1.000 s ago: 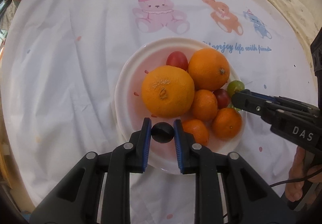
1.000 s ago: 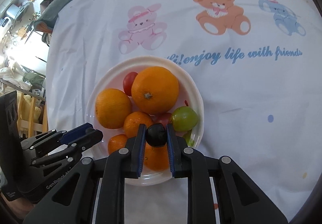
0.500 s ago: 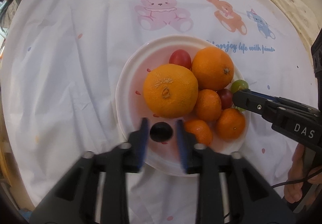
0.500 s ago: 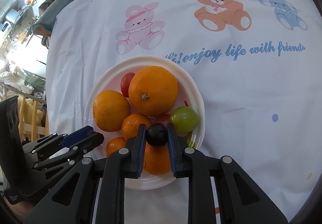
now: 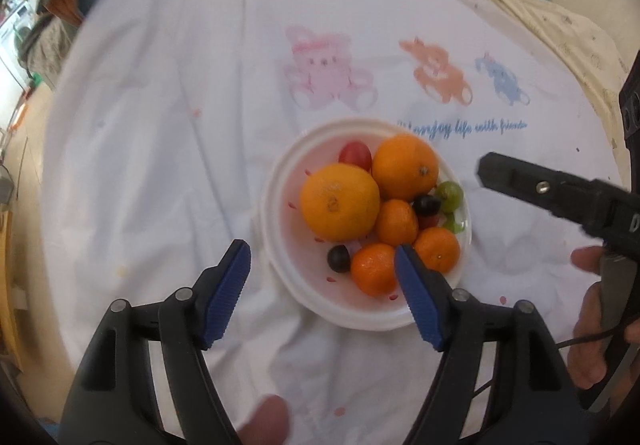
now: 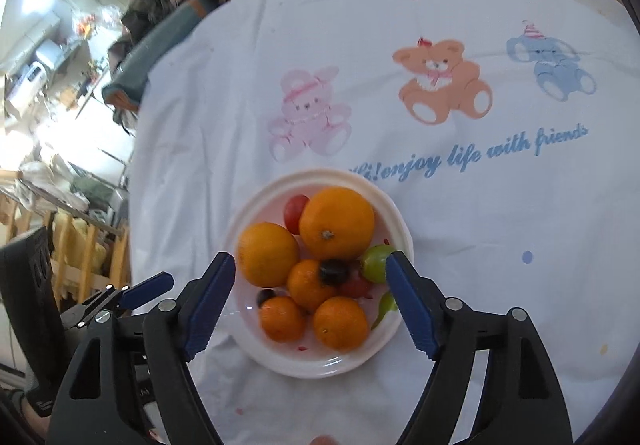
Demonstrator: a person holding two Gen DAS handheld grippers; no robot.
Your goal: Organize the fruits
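A white plate [image 5: 288,245] [image 6: 394,213] holds two large oranges [image 5: 340,201] [image 6: 336,223], three small mandarins [image 5: 374,269] [image 6: 340,323], a red tomato [image 5: 355,155], green grapes [image 5: 450,195] [image 6: 376,263] and two dark grapes. One dark grape [image 5: 339,258] [image 6: 264,297] lies at the plate's near edge. The other [image 5: 426,205] [image 6: 334,271] rests among the fruit. My left gripper [image 5: 322,293] is open and empty above the plate's near side. My right gripper [image 6: 310,303] is open and empty over the plate.
A white cloth [image 6: 460,205] with pink, orange and blue bear prints and blue lettering covers the table. A beige textured cloth [image 5: 560,17] lies at the far right. Room clutter and a wooden rack [image 6: 80,245] stand beyond the left edge.
Both grippers have opened, dropped their dark grapes onto the plate, and pulled back and up from it.
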